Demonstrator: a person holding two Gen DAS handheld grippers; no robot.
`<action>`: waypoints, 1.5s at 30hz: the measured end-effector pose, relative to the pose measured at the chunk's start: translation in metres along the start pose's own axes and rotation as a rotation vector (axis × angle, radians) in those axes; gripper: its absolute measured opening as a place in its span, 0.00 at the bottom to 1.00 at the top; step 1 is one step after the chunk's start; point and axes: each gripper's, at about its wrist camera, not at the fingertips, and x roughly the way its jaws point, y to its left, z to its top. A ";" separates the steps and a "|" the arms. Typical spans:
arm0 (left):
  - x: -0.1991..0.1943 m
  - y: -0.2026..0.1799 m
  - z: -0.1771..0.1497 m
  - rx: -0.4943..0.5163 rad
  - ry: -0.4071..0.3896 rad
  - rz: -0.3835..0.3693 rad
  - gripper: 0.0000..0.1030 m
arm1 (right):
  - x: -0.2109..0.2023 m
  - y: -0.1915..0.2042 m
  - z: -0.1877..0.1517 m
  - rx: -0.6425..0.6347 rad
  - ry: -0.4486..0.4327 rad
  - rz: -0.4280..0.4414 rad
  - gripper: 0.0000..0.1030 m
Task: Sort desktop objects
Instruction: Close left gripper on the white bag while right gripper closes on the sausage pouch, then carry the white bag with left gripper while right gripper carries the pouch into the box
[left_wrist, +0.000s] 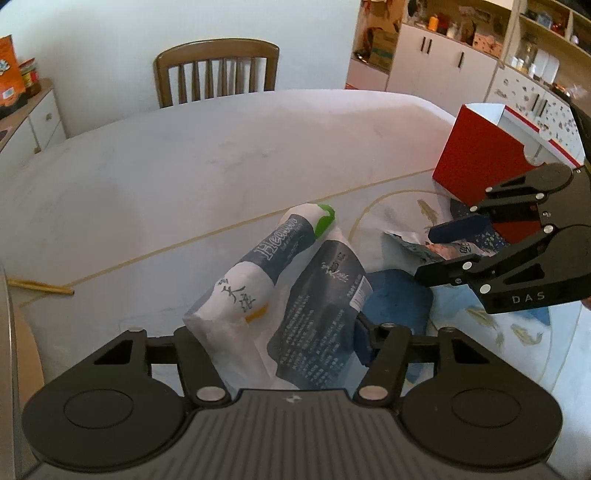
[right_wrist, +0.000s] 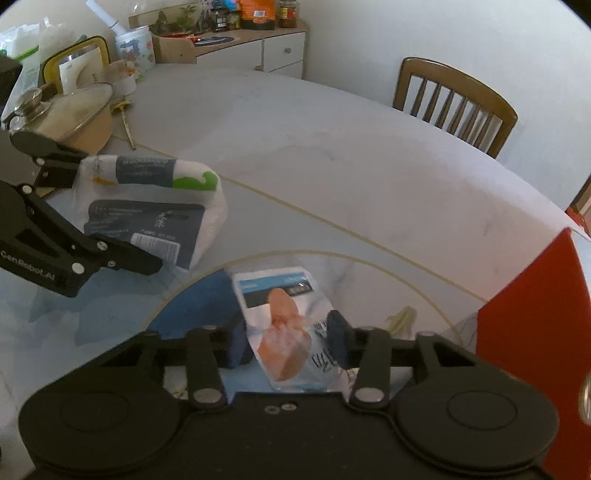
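Left wrist view: tissue pack (left_wrist: 280, 295) sits centre btwn left gripper (left_wrist: 280, 343) jaws, on table (left_wrist: 221, 147). Box (left_wrist: 491, 158) at 2 o'clock, right gripper (left_wrist: 439, 254) just below it w/ small pouch (left_wrist: 443, 247) btwn its jaws. Chair (left_wrist: 218, 70) at 12, behind table. Pot (right_wrist: 66, 114) at 10 in right wrist view.

Dim indoor light, soft shadows, fisheye-bent edges, slight blur

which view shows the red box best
The left wrist view: the red box stands past the right claw, with its open white-edged top, red side and base on the table all showing. The right wrist view catches only a cropped red side at the right edge.
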 end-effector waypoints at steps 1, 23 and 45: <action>-0.003 -0.002 -0.002 -0.003 -0.006 0.003 0.57 | -0.002 0.001 -0.001 0.005 0.000 -0.002 0.40; -0.045 -0.045 -0.031 -0.110 -0.020 -0.025 0.55 | -0.066 0.010 -0.032 0.134 -0.046 -0.061 0.06; -0.081 -0.103 -0.007 -0.150 -0.057 -0.107 0.55 | -0.142 -0.023 -0.061 0.312 -0.094 0.018 0.05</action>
